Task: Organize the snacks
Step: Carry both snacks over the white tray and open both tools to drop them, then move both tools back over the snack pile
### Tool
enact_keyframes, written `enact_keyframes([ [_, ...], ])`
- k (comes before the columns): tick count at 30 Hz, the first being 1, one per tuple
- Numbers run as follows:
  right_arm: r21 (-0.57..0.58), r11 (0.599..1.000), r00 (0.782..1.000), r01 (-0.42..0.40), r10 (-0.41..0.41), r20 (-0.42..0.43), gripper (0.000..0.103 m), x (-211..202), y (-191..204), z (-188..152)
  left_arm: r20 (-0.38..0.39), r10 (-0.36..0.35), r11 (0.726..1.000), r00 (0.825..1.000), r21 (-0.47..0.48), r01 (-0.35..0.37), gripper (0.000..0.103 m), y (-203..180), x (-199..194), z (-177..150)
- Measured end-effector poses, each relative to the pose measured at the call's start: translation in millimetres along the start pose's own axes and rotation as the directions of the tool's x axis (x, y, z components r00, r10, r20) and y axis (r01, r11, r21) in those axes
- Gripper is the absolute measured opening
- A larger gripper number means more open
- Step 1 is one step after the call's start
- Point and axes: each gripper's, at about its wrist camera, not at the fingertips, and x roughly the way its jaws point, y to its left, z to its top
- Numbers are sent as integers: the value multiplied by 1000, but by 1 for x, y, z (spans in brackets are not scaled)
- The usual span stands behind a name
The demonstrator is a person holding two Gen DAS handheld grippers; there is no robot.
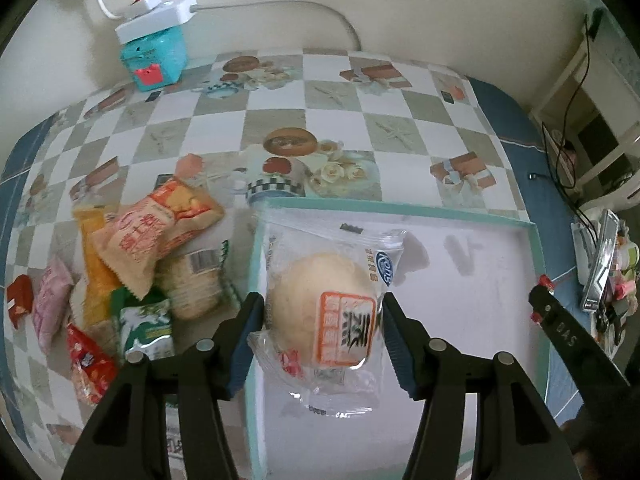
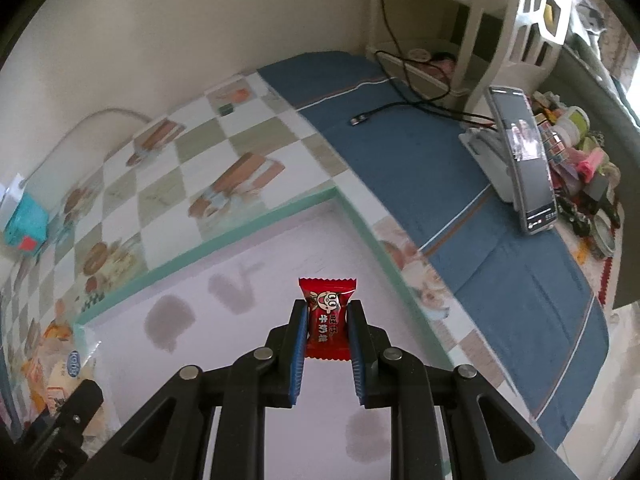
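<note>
My left gripper (image 1: 320, 312) is shut on a clear-wrapped round bun (image 1: 324, 312) with an orange label, held over the left part of a white tray with a teal rim (image 1: 534, 256). My right gripper (image 2: 328, 312) is shut on a small red candy packet (image 2: 327, 320), held above the same tray (image 2: 248, 228). A pile of loose snack packets (image 1: 132, 256) lies on the checkered tablecloth left of the tray. The right gripper's tip (image 1: 560, 320) shows at the right edge of the left wrist view.
A teal toy box with a white power strip on top (image 1: 156, 44) stands at the table's far left by the wall. A phone on a stand (image 2: 524, 160) and small clutter (image 2: 580, 152) sit at the right on the blue cloth. Cables (image 2: 404, 92) run there.
</note>
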Motion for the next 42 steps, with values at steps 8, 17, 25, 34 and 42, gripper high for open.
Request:
enact_keyframes([
  [8, 4, 1000, 1000, -25, 25, 2, 80, -8, -2, 5, 34, -16, 999, 999, -31, 17, 88, 7, -12, 5],
  [17, -71, 997, 998, -19, 23, 53, 90, -42, 20, 0, 117, 53, 991, 992, -129, -38, 94, 54, -55, 3],
  [25, -191, 978, 993, -79, 95, 76, 101, -75, 68, -31, 127, 185, 942, 974, -307, -139, 102, 133, -81, -15],
  [34, -306, 934, 977, -182, 206, 47, 103, -107, 128, -73, 80, 325, 835, 942, -491, -246, 102, 224, -109, -53],
  [42, -416, 876, 963, -245, 268, -4, 103, -124, 192, -116, 69, 367, 792, 927, -547, -273, 102, 266, -124, -73],
])
